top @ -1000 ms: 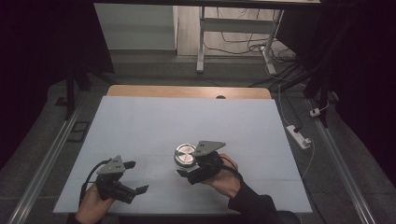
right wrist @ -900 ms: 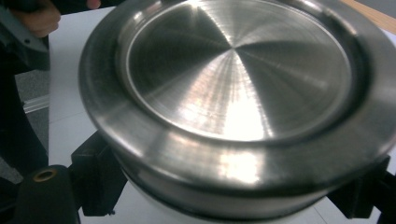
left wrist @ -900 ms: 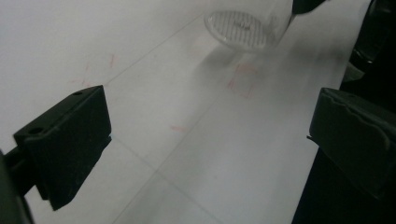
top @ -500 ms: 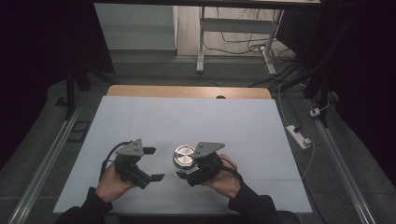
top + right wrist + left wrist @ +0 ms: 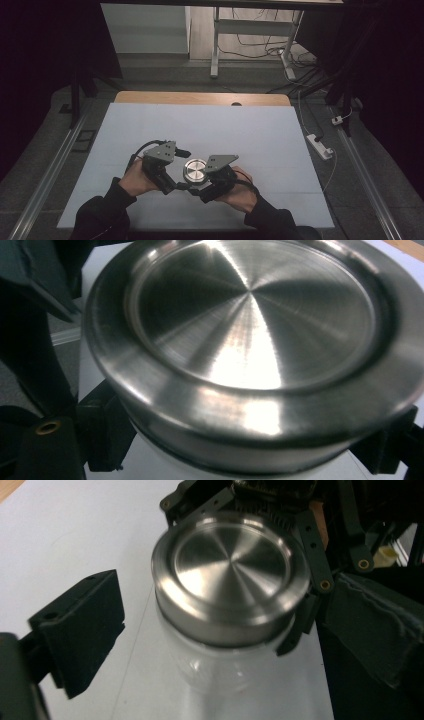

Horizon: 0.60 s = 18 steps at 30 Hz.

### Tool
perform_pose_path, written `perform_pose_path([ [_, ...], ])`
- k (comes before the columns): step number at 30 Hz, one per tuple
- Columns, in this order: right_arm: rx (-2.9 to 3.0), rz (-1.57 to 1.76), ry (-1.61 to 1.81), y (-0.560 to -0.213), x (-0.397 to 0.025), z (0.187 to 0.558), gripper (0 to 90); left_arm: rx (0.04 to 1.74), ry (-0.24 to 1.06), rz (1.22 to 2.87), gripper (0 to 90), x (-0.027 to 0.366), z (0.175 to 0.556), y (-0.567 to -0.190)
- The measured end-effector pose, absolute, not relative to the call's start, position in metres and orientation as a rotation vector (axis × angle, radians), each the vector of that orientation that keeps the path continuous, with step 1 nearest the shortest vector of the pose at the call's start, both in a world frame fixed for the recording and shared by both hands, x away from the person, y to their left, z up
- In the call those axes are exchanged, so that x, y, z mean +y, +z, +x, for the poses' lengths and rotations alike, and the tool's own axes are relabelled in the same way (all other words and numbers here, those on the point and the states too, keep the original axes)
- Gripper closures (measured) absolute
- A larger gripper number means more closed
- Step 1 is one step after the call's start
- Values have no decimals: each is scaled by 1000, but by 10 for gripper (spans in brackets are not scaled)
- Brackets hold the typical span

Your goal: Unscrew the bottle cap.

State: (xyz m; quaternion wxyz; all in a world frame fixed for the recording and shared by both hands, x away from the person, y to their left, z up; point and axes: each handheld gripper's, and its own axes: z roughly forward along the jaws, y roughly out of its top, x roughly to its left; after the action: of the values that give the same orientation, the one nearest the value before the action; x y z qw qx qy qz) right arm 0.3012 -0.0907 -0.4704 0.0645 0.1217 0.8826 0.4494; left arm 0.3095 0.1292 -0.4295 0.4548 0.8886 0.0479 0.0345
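A clear glass jar with a brushed steel lid [image 5: 194, 170] stands near the front middle of the white table [image 5: 250, 125]. My right gripper [image 5: 201, 182] is shut on the jar. Its jaws clamp the glass just below the lid [image 5: 250, 330], at the lower corners of the right gripper view. My left gripper [image 5: 180, 171] is open right beside the jar on its left. In the left gripper view the jar [image 5: 220, 665] stands between the two spread jaws, with no contact that I can make out. The lid [image 5: 231, 575] is on and looks level.
The table's far edge is a bare wooden strip [image 5: 200, 98]. A white power strip [image 5: 320, 146] lies on the floor to the right. A metal rail [image 5: 45, 175] runs along the table's left side. Desk legs and cables [image 5: 250, 45] stand beyond the table.
My left gripper has travelled right and forward from the table's front left up to the jar, still open. The right gripper and jar have stayed in place.
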Motion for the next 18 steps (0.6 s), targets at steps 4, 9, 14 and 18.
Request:
perform_pose_path([
  [4,2675,322,1362,-470,-90,299,144,38,50,2194,95,124,311,-428],
  [9,2688,276,1368,-469,-87,295,144,10,38,2183,164,120,310,-429],
  [14,2678,282,1355,-469,-87,295,144,63,82,2172,201,119,305,-430],
  [18,2647,349,1333,-470,-88,297,144,186,183,2191,202,111,298,-429],
])
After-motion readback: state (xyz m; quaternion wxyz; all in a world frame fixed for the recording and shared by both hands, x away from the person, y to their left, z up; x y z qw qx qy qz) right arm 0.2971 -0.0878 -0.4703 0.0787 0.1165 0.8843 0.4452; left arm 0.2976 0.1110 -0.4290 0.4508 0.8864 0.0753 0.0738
